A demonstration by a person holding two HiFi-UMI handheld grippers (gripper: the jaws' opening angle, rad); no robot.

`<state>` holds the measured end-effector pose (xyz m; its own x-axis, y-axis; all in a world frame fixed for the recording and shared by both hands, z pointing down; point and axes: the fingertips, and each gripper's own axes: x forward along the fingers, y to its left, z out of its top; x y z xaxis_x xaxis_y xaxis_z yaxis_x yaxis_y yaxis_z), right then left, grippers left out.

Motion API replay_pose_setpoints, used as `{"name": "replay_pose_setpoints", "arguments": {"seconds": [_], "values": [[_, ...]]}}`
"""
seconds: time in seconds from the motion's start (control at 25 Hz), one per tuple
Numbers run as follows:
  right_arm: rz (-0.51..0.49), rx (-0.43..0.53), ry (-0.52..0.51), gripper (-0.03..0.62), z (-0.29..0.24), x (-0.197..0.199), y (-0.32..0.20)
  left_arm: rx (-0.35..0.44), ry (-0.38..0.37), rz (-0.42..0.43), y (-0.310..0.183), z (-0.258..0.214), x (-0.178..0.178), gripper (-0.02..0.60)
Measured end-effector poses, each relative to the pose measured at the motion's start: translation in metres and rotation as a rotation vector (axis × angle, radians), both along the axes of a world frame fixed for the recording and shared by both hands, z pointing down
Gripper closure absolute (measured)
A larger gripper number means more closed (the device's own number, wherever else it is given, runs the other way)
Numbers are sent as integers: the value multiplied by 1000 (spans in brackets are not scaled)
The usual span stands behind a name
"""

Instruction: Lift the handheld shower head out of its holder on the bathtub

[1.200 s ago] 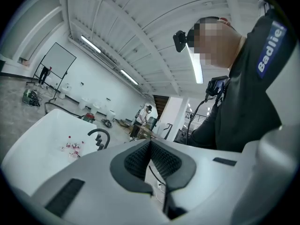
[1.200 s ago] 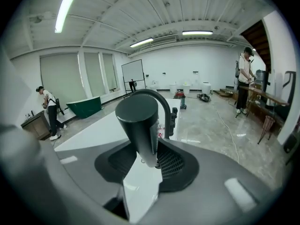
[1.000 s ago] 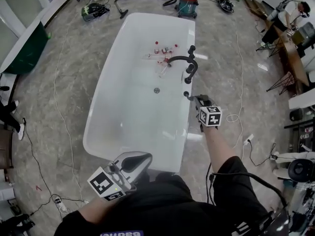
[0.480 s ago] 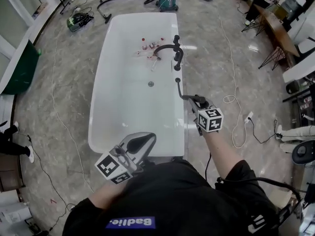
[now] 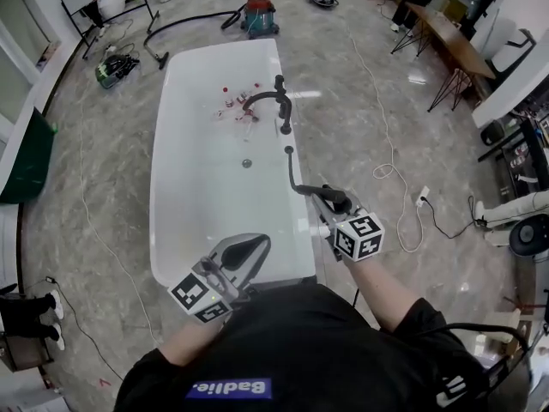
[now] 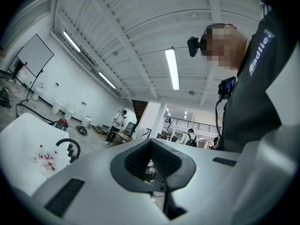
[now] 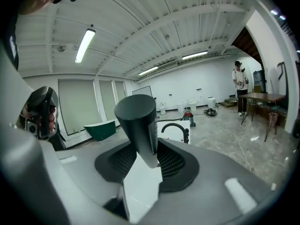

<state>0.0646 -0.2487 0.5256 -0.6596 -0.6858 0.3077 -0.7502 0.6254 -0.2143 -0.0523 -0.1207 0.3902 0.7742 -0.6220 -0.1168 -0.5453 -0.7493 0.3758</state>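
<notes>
The white bathtub [image 5: 163,157] runs away from me, with a black arched faucet [image 5: 274,101] on its right rim. My right gripper [image 5: 327,201] is shut on the black handheld shower head [image 5: 336,198] and holds it above the tub's right rim, near me. Its black hose [image 5: 295,175] curves back to the rim fitting [image 5: 289,150]. In the right gripper view the dark cylindrical shower head [image 7: 137,125] stands clamped between the pads. My left gripper [image 5: 246,251] hovers over the tub's near end, jaws together with nothing in them; the left gripper view shows its pads [image 6: 138,158] meeting at the tip.
Small bottles [image 5: 233,106] lie in the tub near the faucet, with the drain [image 5: 247,163] below them. A red and teal vacuum [image 5: 259,15] with a hose, cables, a green tub [image 5: 21,157] and desks [image 5: 446,33] ring the marble floor. A person [image 7: 241,84] stands far off.
My right gripper has pulled back from the rim holder toward me and upward with the shower head, drawing the hose out. The left gripper has risen slightly.
</notes>
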Motion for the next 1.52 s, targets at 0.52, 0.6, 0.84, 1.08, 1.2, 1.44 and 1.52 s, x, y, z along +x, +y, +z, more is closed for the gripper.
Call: {"name": "replay_pose_setpoints", "arguments": {"seconds": [0.52, 0.6, 0.84, 1.08, 1.2, 1.44, 1.52], "values": [[-98, -4, -50, 465, -46, -12, 64, 1, -9, 52, 6, -5, 21, 588], [-100, 3, -65, 465, -57, -13, 70, 4, -10, 61, 6, -8, 22, 588], [-121, 18, -123, 465, -84, -12, 83, 11, -11, 89, 6, -8, 32, 588], [-142, 25, -153, 465, -100, -12, 99, 15, -13, 112, 8, -10, 39, 588], [-147, 27, -164, 465, -102, -10, 101, 12, -16, 117, 8, -7, 43, 588], [-148, 7, -175, 465, -98, -6, 104, 10, -27, 125, 10, -7, 51, 588], [-151, 4, -177, 465, -98, -8, 104, 9, -29, 124, 10, -8, 50, 588]]}}
